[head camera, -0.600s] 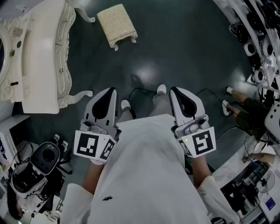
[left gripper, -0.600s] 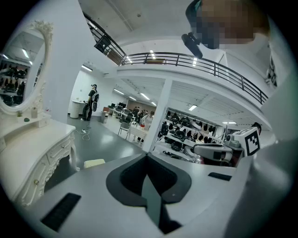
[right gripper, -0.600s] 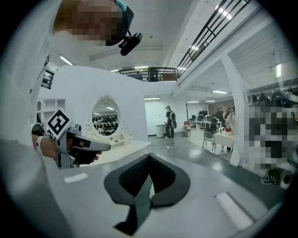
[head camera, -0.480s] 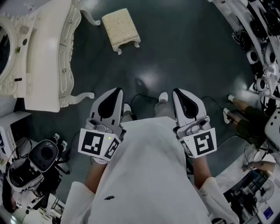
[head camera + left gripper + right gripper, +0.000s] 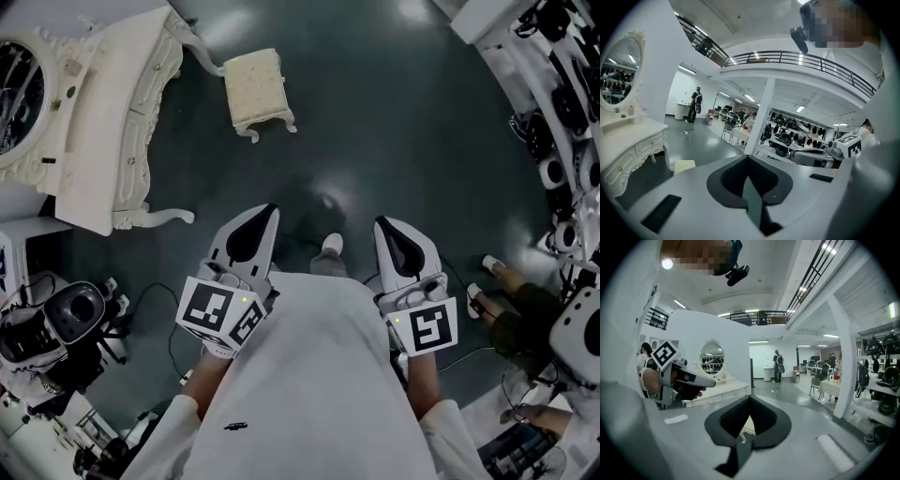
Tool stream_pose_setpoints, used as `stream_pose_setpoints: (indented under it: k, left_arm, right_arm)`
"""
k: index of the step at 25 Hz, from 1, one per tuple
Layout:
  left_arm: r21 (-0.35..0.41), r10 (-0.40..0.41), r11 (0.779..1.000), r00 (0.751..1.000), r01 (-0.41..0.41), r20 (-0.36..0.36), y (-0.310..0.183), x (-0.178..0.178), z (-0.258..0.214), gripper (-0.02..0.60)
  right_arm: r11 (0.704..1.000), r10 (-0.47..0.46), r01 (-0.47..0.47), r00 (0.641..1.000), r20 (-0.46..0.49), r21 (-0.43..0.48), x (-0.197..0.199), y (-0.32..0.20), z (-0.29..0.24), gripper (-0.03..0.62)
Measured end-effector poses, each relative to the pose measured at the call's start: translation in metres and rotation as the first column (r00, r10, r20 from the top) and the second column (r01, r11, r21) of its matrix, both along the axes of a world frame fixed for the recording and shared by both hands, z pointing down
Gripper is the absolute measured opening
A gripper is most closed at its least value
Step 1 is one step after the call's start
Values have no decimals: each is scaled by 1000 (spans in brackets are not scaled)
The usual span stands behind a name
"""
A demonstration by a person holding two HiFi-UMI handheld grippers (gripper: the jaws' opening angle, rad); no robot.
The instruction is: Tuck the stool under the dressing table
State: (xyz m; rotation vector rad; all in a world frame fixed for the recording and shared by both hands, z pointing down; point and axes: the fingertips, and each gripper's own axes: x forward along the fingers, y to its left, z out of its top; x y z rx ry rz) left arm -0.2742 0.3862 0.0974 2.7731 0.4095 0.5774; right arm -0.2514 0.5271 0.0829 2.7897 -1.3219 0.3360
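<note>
Ahead, the stool (image 5: 255, 86) stands clear of the dressing table's (image 5: 94, 131) front edge, with open floor (image 5: 403, 131) around it. The left gripper (image 5: 267, 214) and right gripper (image 5: 382, 227) have their jaws closed and empty.

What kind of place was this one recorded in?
Probably a large open lab or workshop hall, not a home: the ornate white dressing table and cream padded stool stand on a dark polished floor, with racks of equipment and a railed mezzanine behind.
</note>
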Motion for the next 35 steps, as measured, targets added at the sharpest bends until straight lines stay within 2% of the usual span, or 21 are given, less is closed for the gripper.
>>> stream_pose_setpoints:
  k: [3,7,13,18,24,27,30,35]
  left_arm:
    - [8,-52,999,999,52,4,18,5,-3,9]
    - [28,-90,996,996,89,15,36,13,-2,9]
    - [58,-106,993,994,105,1,55,33,-20,9]
    - [59,-139,989,990,139,1,44,44,-17,9]
    - [39,-176,984,984,176,11,13,65,-5,9]
    - [22,-202,979,979,202,6,-11,82,2,9]
    - [0,-231,973,973,231,17,-44,106,16,9]
    - [-14,-263,965,965,263,14,-110,166,16,9]
  right_arm:
    - [998,-67,67,997,-24,6,10,26,0,12]
    - [994,-80,84,995,-57,71,27,36,-8,12]
    - [987,-127,131,991,-42,93,49,51,-12,12]
    - [984,-158,159,987,-9,85,67,39,-8,12]
    - [982,-171,168,985,23,91,93,12,-4,12]
    - [976,-213,211,977,28,61,110,-12,3,12]
    - [968,-248,248,969,-4,21,134,-47,6,12]
    - [961,-277,277,961,5,-7,196,-108,8,11]
